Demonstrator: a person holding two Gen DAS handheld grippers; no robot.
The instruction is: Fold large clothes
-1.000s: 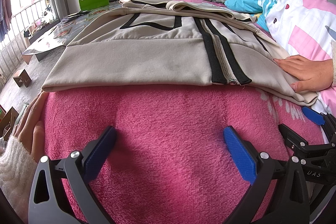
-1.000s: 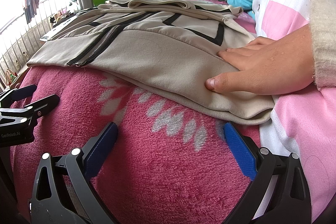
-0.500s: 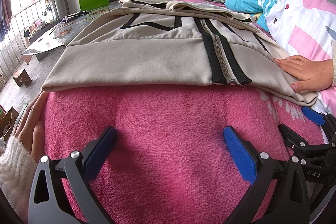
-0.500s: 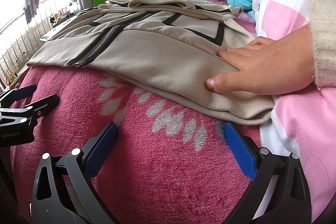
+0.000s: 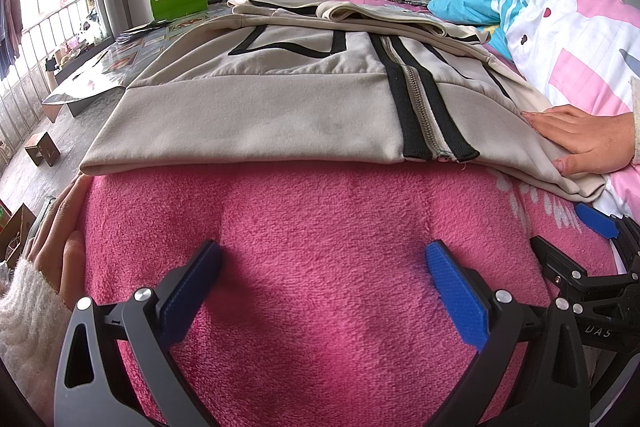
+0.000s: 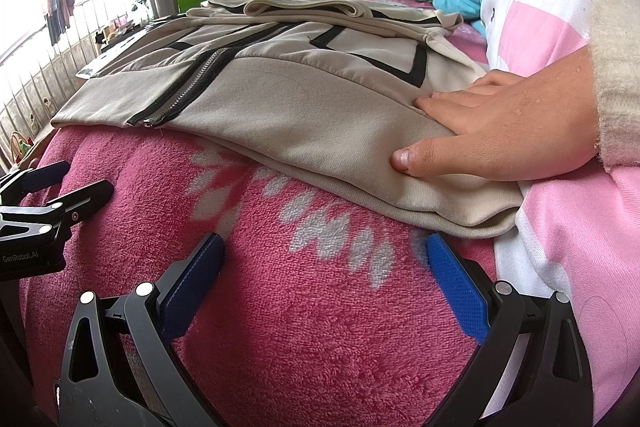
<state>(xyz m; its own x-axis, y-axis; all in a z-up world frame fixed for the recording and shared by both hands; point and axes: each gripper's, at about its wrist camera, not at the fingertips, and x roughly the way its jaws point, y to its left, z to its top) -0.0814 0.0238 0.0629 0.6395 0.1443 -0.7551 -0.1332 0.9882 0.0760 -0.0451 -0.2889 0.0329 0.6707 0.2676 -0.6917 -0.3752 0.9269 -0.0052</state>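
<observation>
The left gripper (image 5: 320, 287) is lying released on the pink blanket (image 5: 320, 227), jaws spread and empty, just short of the beige jacket (image 5: 260, 119). The right gripper (image 6: 324, 271) is likewise resting open. A bare hand (image 6: 500, 139) is pressing the jacket's right edge flat, so smoothing appears underway; next, a gripper needs to pinch the hem. The jacket is lying zipped, black-trimmed, sleeves folded across.

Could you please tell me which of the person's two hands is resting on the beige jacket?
The right hand, lying flat on the jacket at its right hem corner. The left hand rests on the pink blanket's edge, off the jacket.
</observation>
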